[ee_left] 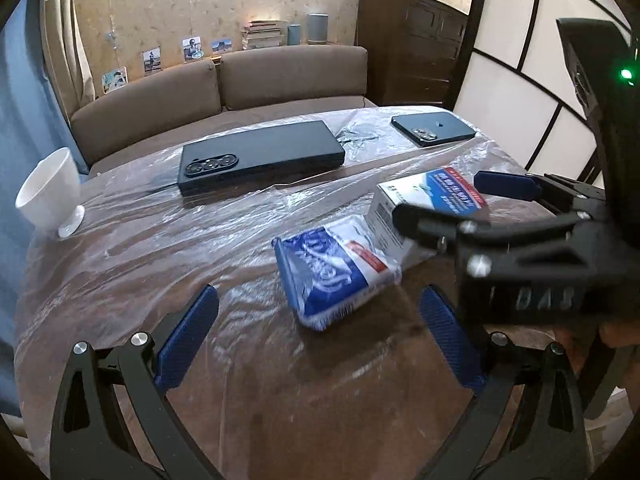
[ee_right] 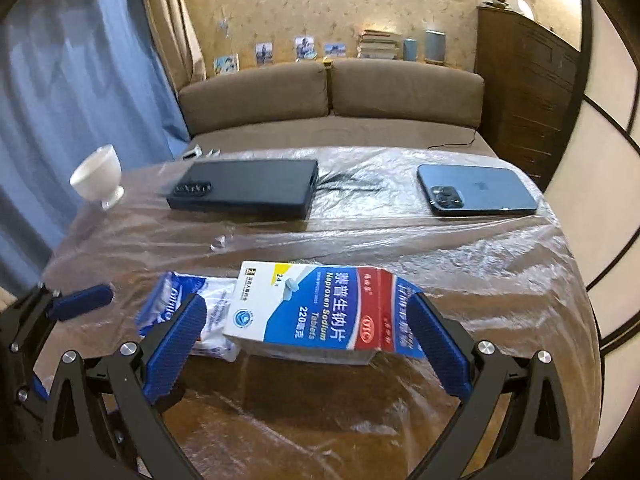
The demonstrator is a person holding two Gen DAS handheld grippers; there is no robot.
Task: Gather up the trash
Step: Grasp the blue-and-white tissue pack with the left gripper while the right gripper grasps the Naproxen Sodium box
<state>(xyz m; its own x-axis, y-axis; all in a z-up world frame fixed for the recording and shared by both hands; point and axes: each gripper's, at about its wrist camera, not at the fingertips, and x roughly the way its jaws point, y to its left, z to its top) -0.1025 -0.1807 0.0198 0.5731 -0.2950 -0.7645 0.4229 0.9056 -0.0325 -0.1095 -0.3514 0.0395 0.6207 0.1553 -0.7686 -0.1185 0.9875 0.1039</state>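
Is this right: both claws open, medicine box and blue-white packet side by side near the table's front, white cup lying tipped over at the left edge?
Wrong on the cup. The white cup stands upright on its foot, as the right wrist view shows. The rest holds: left claw and right claw are open, and the medicine box and blue-white packet sit side by side.

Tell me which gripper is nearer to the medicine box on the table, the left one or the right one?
Right. The open right gripper has the medicine box between its fingers without pressing it. The open left gripper is off to the box's side, facing the blue-and-white packet instead.
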